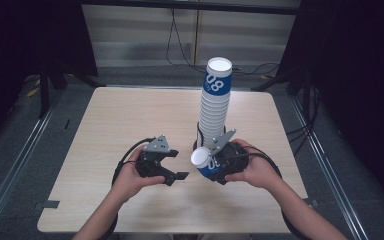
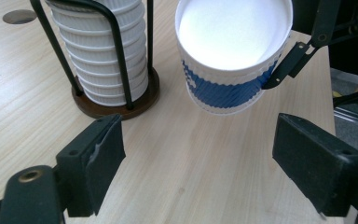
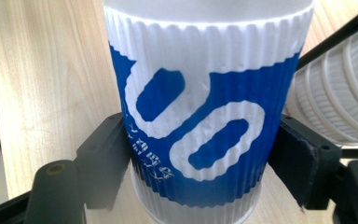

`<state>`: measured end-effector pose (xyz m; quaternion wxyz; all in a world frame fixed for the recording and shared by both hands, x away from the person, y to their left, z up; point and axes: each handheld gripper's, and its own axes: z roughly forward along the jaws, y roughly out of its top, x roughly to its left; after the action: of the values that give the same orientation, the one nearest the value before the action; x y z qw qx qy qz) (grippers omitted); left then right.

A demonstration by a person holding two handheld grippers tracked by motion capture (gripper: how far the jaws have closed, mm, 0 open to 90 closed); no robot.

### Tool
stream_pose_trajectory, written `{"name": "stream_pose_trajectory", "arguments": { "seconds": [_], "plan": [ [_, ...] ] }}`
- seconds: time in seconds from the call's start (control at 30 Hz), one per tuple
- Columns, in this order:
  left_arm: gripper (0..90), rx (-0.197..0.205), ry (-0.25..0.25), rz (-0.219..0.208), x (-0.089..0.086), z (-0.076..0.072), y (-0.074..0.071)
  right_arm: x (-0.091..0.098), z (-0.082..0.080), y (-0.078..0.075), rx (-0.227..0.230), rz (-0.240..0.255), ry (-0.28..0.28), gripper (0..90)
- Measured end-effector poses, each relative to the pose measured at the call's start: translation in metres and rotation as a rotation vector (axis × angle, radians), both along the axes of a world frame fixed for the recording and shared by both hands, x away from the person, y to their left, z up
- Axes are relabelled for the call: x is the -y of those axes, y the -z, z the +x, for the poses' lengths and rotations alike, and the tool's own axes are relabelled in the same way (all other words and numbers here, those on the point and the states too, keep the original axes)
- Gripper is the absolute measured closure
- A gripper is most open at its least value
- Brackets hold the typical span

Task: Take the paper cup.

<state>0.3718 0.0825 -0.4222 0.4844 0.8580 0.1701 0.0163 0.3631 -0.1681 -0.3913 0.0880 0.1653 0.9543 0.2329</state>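
Now, held cup: a white ribbed paper cup with a blue band and white numerals [image 1: 203, 162] lies tipped on its side above the desk, its open mouth turned toward the left tongs.
Right tongs: the right tongs [image 3: 200, 158] are clenched on this cup, one black jaw pressing each side of the blue band.
Cup stack: a tall stack of matching ribbed paper cups [image 1: 215, 102] stands upright just behind the held cup, leaning slightly.
Holder: a black wire cup holder on a round dark wooden base [image 2: 116, 100] surrounds the foot of the stack.
Left tongs: the left tongs [image 1: 172, 176] are released, jaws wide apart and holding nothing, near the cup's mouth but apart from it.
Desk: a light wooden desk [image 1: 125, 120] carries the holder.
Hands: the person's left hand [image 1: 130, 177] and right hand [image 1: 255, 172] grip the tools.
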Motion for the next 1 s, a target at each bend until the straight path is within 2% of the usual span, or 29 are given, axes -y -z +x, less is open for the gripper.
{"name": "stream_pose_trajectory", "arguments": {
  "seconds": [0.13,0.53,0.7,0.77,1.0],
  "plan": [
    [16.4,-0.009,0.016,-0.009,0.001,0.000,0.001,-0.005,0.000,-0.001,-0.013,-0.029,-0.017,24.7],
    [16.4,-0.023,0.055,-0.002,0.004,-0.002,0.002,-0.017,-0.001,-0.002,-0.035,-0.065,-0.068,24.6],
    [16.0,-0.030,0.056,-0.009,0.005,-0.002,0.002,-0.020,-0.001,-0.003,-0.039,-0.090,-0.078,24.6],
    [16.0,-0.032,0.055,-0.008,0.005,-0.002,0.002,-0.021,-0.002,-0.003,-0.051,-0.092,-0.080,24.6],
    [16.0,-0.031,0.063,-0.013,0.007,-0.002,0.003,-0.025,-0.002,0.000,-0.052,-0.104,-0.097,24.5]
  ]
}}
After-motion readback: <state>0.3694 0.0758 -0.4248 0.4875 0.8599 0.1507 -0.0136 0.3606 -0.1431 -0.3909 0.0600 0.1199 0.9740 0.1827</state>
